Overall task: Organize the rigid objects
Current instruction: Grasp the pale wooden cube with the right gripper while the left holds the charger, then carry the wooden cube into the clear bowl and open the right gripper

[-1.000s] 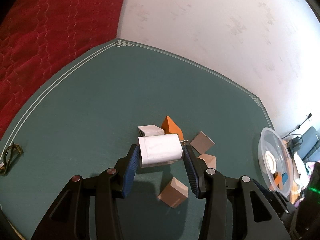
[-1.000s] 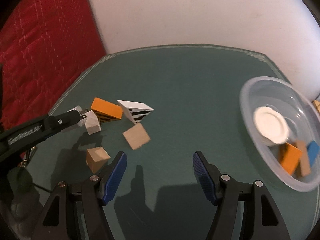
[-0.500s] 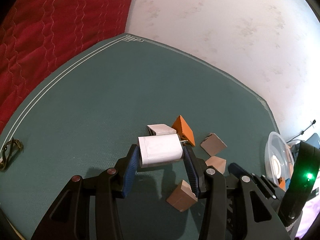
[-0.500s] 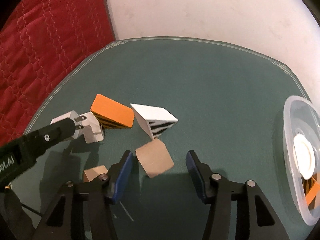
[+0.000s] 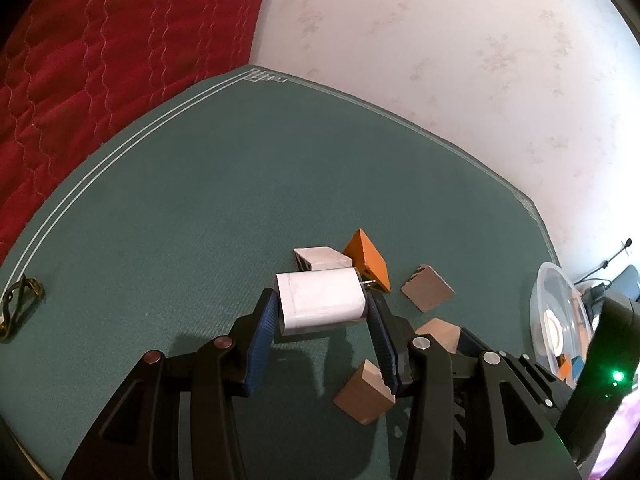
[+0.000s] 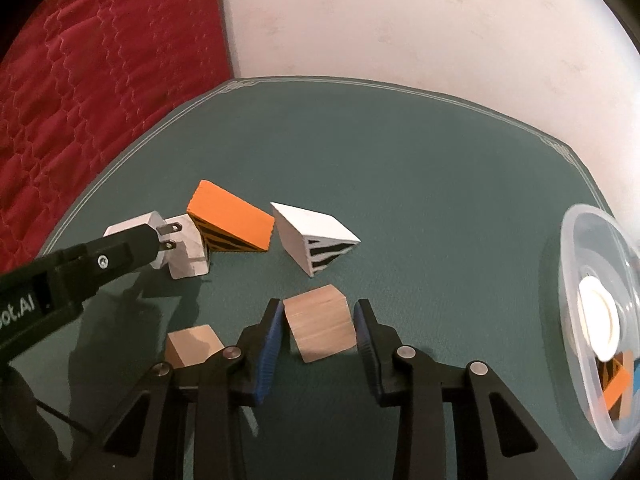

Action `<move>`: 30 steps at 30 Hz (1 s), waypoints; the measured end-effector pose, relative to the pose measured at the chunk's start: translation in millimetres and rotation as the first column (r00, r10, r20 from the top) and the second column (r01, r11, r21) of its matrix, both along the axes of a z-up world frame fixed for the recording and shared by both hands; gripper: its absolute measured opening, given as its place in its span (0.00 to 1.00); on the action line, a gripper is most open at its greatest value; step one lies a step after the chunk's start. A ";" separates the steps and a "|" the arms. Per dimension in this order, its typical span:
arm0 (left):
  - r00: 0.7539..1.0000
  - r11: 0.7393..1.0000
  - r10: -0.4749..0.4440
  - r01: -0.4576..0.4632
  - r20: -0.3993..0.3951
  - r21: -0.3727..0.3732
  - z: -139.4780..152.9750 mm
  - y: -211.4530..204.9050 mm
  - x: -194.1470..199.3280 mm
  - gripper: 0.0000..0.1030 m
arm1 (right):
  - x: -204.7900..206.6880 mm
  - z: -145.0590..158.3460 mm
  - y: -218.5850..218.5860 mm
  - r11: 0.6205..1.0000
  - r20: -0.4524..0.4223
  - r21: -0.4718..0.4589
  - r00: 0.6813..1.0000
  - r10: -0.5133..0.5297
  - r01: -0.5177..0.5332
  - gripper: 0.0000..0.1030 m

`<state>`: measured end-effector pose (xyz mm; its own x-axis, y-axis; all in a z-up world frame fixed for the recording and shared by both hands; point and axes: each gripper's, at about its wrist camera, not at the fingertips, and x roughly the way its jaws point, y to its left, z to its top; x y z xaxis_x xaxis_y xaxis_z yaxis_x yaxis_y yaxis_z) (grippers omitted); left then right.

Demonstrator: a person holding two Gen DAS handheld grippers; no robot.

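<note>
Holding a white disc (image 6: 598,316) and seemingly blocks (image 6: 618,386): clear bowl (image 6: 568,240).

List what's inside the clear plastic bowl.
In the clear plastic bowl lie a white round disc, an orange block with black stripes, a plain wooden block and a blue piece. The frame edge cuts off the rest.

The dark green table mat (image 6: 400,152) looks like finely ribbed, matt cloth. The pale cube-shaped wooden block (image 6: 322,326) shows bare grain — unpainted, dull. The white plastic plug adapter (image 5: 320,298) is smooth with slight sheen, its prongs metal. The clear plastic bowl (image 6: 576,240) is glossy. The red quilted fabric (image 5: 100,60) looks soft, stitched in wavy lines.
</note>
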<state>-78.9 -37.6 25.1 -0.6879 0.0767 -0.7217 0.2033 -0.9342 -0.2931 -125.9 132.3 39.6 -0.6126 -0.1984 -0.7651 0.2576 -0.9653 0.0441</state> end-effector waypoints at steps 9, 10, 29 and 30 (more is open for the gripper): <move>1.000 1.000 -0.013 0.013 -0.015 -0.005 1.9 4.8 1.8 0.45 | 14.9 17.8 16.4 0.998 -0.033 -0.050 0.999 -0.043 0.041 0.37; 1.000 1.000 -0.016 0.016 -0.019 -0.005 2.6 5.7 2.1 0.45 | 16.6 19.4 17.7 0.997 -0.036 -0.054 0.998 -0.050 0.048 0.37; 0.997 0.998 -0.061 0.061 -0.055 -0.011 10.0 13.6 1.9 0.45 | 42.0 39.8 70.8 0.967 -0.073 -0.132 0.971 -0.229 0.218 0.37; 0.997 0.998 -0.062 0.061 -0.056 -0.012 10.0 14.2 1.6 0.45 | 43.7 41.9 77.7 0.962 -0.081 -0.136 0.965 -0.248 0.236 0.37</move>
<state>-77.3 -23.4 35.1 -0.7216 0.1132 -0.6830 0.1286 -0.9475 -0.2929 -82.2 210.0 81.5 -0.7235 -0.1247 -0.6790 0.0259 -0.9878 0.1537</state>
